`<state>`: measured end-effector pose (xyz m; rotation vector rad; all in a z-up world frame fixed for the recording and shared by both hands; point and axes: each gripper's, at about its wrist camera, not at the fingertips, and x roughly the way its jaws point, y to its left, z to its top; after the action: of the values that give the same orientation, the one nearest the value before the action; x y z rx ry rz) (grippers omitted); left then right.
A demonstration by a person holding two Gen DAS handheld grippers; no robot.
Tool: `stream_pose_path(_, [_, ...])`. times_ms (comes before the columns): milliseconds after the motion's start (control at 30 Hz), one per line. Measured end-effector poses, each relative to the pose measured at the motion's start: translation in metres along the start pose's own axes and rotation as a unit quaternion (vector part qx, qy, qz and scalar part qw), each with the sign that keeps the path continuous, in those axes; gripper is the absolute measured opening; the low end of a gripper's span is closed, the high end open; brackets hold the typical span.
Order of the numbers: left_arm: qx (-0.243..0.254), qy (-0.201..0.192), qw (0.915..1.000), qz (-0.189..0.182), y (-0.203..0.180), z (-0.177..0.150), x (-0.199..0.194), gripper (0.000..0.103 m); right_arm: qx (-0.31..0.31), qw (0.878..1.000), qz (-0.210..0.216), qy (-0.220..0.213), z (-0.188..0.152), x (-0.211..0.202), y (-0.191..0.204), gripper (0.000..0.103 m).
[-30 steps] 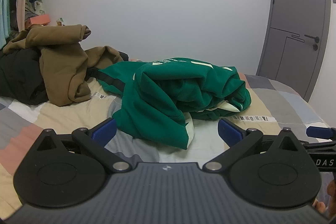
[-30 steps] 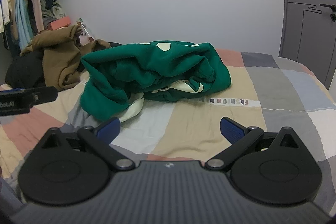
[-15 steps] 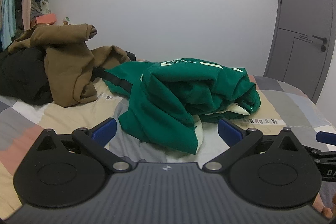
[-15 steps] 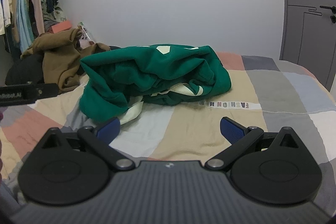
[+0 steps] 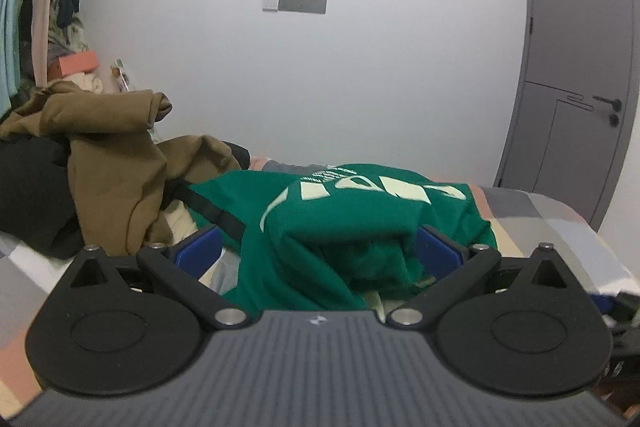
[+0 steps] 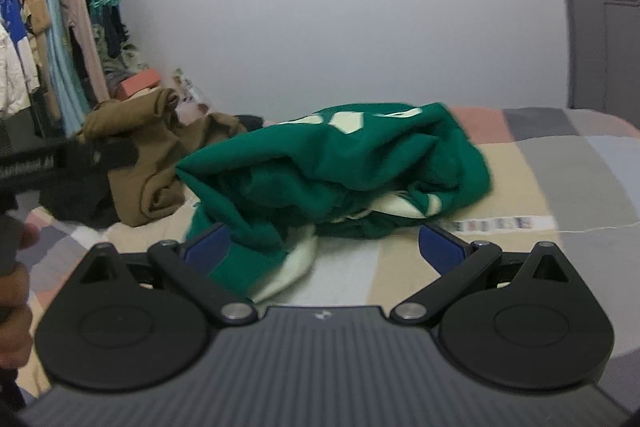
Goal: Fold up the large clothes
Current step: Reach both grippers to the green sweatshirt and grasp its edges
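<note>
A crumpled green sweatshirt [image 5: 344, 219] with pale lettering lies in a heap on the patchwork bed [image 5: 560, 227]. My left gripper [image 5: 318, 253] is open, and a fold of the green cloth bulges between its blue pads [image 5: 200, 251]. In the right wrist view the same green sweatshirt [image 6: 332, 167] lies just ahead. My right gripper [image 6: 324, 249] is open too, its left pad [image 6: 208, 249] at the sweatshirt's near hem. The left gripper's body [image 6: 60, 159] shows at that view's left edge.
A brown garment [image 5: 116, 163] is piled on black clothing [image 5: 32, 187] at the bed's left. Hanging clothes [image 6: 52, 39] fill a rack at far left. A grey door [image 5: 576, 75] stands at right. Bare bedspread [image 6: 560, 187] lies right of the sweatshirt.
Both grippers have moved forward and lower, closer to the green sweatshirt. The cloth now sits between the left gripper's pads. Both stay open.
</note>
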<state>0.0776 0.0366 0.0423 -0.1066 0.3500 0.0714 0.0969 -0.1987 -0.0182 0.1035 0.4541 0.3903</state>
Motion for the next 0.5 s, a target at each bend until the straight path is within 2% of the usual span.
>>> stream_pose_path(67, [-0.005,0.005,0.9999,0.008,0.009,0.008,0.019,0.103,-0.001,1.0,0.013,0.014,0.006,0.024,0.004,0.096])
stream_pose_path(233, [-0.048,0.006,0.9985,0.024,0.04,0.005,0.049,0.103,0.005,0.999,0.029,0.032,0.01,0.088,0.009,0.094])
stream_pose_path(367, [-0.079,0.027,0.9965,0.007,0.071,-0.012,0.074,0.103,-0.01,1.0,0.018,0.018,0.004,0.14,0.011,0.094])
stream_pose_path(500, [-0.102,0.051,0.9933,0.016,0.095,-0.034,0.1,0.103,-0.037,0.999,-0.005,-0.007,0.003,0.176,0.016,0.097])
